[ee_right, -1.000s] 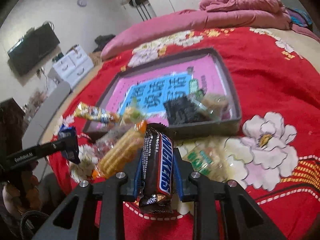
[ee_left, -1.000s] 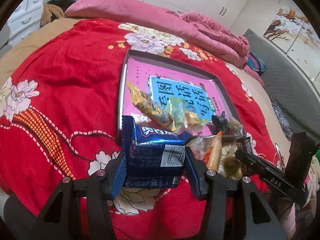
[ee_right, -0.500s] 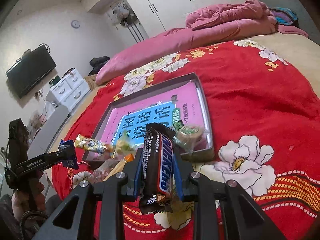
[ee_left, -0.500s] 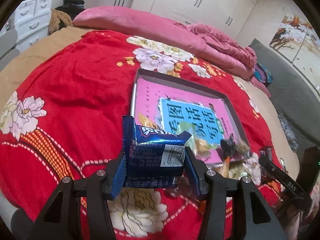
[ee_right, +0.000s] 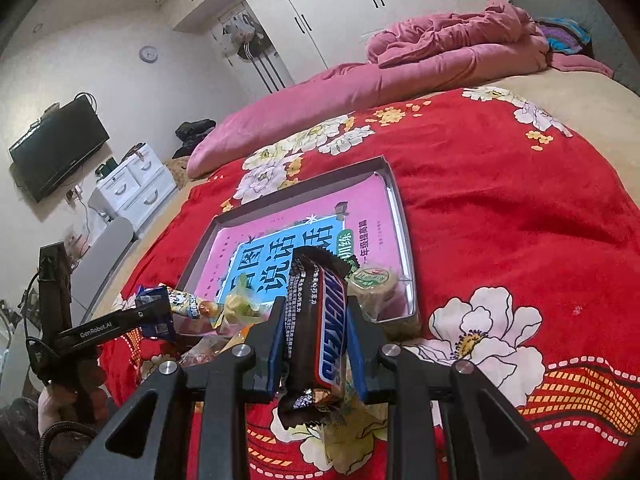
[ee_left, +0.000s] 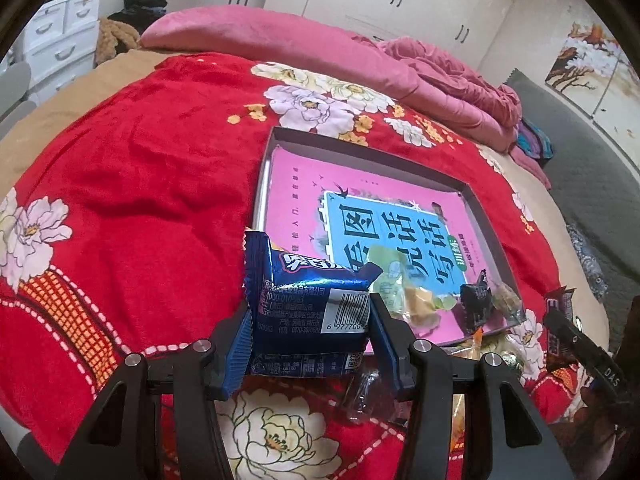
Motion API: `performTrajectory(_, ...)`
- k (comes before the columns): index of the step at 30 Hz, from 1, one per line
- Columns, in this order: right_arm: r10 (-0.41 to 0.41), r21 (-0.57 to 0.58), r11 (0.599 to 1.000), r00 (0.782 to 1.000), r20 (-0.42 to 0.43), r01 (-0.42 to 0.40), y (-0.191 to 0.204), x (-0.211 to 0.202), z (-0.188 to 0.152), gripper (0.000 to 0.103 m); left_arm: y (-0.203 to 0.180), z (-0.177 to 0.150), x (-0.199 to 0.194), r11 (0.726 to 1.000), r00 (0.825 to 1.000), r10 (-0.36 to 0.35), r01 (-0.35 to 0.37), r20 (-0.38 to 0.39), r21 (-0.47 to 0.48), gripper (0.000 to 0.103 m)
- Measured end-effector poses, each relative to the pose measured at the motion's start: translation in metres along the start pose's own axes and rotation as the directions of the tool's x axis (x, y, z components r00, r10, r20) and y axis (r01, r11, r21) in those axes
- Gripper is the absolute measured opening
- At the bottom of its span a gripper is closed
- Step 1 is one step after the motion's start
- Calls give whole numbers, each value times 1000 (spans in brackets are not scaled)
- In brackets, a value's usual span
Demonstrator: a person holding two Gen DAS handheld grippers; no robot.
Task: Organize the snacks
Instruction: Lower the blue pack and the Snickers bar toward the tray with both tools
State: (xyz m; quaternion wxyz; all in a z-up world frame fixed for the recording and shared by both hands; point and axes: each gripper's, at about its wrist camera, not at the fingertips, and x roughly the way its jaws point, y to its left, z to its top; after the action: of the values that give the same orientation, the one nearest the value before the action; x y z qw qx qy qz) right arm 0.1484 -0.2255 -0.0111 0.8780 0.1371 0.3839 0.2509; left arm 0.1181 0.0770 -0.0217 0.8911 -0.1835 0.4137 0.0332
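My left gripper (ee_left: 310,338) is shut on a blue biscuit pack (ee_left: 310,304), held above the red floral bedspread in front of the tray's near edge. My right gripper (ee_right: 316,344) is shut on a brown Snickers bar (ee_right: 318,328), held upright above the bedspread before the same tray. The grey tray (ee_left: 264,184) (ee_right: 400,208) has a pink and blue printed bottom. Several snacks lie at its near end: a green wrapped sweet (ee_left: 390,276), a dark packet (ee_left: 476,304) and a round green-topped cake (ee_right: 374,280). More loose snacks lie outside the tray's near edge (ee_right: 188,304).
The red floral bedspread (ee_left: 132,184) covers the bed all round the tray. A pink pillow and crumpled pink quilt (ee_right: 440,60) lie at the far side. White drawers (ee_right: 132,188) and a wall TV (ee_right: 56,148) stand beyond the bed's left edge.
Both grippers have risen and tilted up with their snacks still held. The tray now sits farther ahead and lower in both views.
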Motion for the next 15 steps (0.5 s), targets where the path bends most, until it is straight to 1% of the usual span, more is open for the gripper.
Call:
performTrajectory(7, -1, -7, 1000, 1000, 0, 1, 1, 4, 2, 28, -5, 2, 8, 1000, 1000, 1, -1, 1, 12, 55)
performTrajectory(15, -5, -14, 1000, 1000, 7, 5, 2, 8, 6, 28, -6, 4, 18, 1000, 1000, -4, 4, -7, 5, 55)
